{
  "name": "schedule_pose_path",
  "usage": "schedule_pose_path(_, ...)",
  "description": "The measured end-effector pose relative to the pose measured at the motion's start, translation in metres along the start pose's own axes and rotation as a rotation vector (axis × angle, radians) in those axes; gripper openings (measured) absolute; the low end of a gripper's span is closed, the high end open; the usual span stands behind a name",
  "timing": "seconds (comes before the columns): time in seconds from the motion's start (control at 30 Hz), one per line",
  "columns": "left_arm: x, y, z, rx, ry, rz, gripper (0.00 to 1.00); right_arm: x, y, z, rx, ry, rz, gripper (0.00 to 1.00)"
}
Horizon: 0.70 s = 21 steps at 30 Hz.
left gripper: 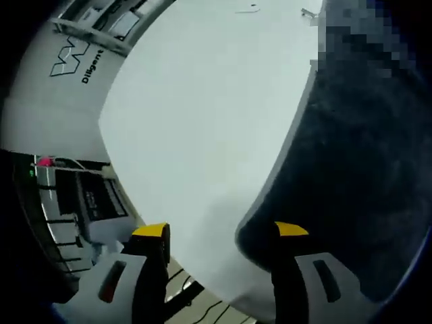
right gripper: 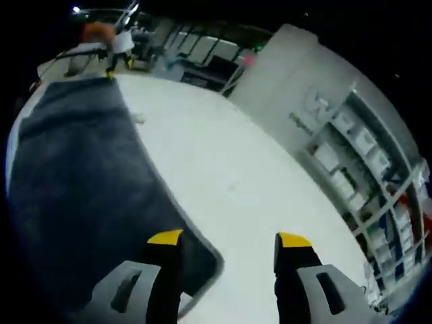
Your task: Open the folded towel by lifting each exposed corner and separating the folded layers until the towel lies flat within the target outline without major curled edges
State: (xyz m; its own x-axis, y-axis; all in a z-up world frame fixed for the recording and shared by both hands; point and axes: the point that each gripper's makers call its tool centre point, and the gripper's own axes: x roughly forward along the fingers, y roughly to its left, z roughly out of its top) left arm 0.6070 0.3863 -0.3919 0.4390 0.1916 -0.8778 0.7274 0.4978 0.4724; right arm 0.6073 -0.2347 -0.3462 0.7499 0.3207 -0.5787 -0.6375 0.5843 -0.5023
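The dark towel [left gripper: 351, 169] lies on the white tabletop [left gripper: 196, 115], a rounded corner near each claw. Left claw [left gripper: 223, 233] is wide open and holds nothing; its right jaw is over the towel's corner, its left jaw over bare tabletop. Right claw [right gripper: 229, 239] is also wide open and empty, straddling the towel's [right gripper: 74, 196] other corner. Shelving [right gripper: 364, 162] stands beyond the tabletop [right gripper: 250, 182].
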Motion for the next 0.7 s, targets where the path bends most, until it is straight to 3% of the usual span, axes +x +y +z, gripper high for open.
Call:
schedule_pose_path(0.2,0.006,-0.002,0.000,0.033,0.014,-0.054,0.48,0.006,0.018,-0.016,-0.065,0.110,0.148,0.41)
schedule_pose_path(0.3,0.011,0.001,-0.001,0.027,0.026,-0.069,0.38,0.012,0.005,-0.031,-0.084,0.175,0.104,0.39)
schedule_pose_path(0.4,0.015,0.001,-0.001,0.023,0.027,-0.083,0.35,0.014,0.001,-0.034,-0.051,0.174,0.098,0.26)
schedule_pose_path(0.43,0.015,0.001,-0.001,0.022,0.026,-0.091,0.34,0.016,0.003,-0.036,-0.030,0.176,0.108,0.21)
schedule_pose_path(0.7,0.015,0.004,-0.007,0.013,0.031,-0.136,0.33,0.027,0.024,-0.054,-0.060,0.246,0.163,0.12)
